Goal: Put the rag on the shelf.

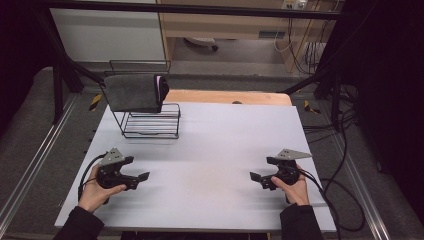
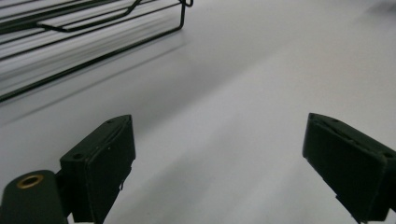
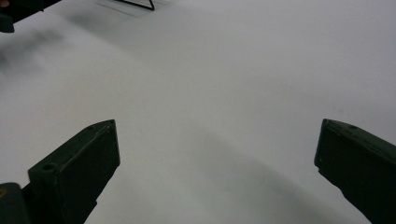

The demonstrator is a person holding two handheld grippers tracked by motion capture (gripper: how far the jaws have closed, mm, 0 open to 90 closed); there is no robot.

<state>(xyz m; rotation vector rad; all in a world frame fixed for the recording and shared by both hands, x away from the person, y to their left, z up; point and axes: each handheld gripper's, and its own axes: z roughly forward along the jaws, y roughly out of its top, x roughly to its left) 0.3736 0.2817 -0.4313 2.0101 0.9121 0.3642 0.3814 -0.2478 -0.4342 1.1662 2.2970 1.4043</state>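
White and matte, the surface (image 1: 210,150) takes up most of the high view. A person's two hands come in from the bottom edge, each holding a black gripper low over it. The left gripper (image 1: 134,172) sits at the near left and the right gripper (image 1: 261,170) at the near right, well apart, their fingers pointing inward toward each other. Both sets of fingers are spread wide and hold nothing. Beyond the left gripper's fingers, toward the far left corner, stands a black wire rack (image 1: 150,120). A dark grey folded cloth (image 1: 131,92) hangs over its tall back rail, with a thin pale pink edge showing at the cloth's right end. The rack's low shelf beneath the cloth is bare wire.

From the left gripper view, two black fingers rise from the bottom corners of the left gripper (image 2: 219,154), far apart, with plain white surface (image 2: 243,84) between them. Ahead of the fingers and to their left run the thin black wires of the rack (image 2: 93,28), blurred.

From the right gripper view, the right gripper (image 3: 217,158) likewise has its two black fingers set wide with nothing between them but the white surface (image 3: 224,79). Far ahead of the fingers, at the top edge, a small corner of the rack's wire (image 3: 144,5) is seen, and a dark blurred shape sits at the top left corner.
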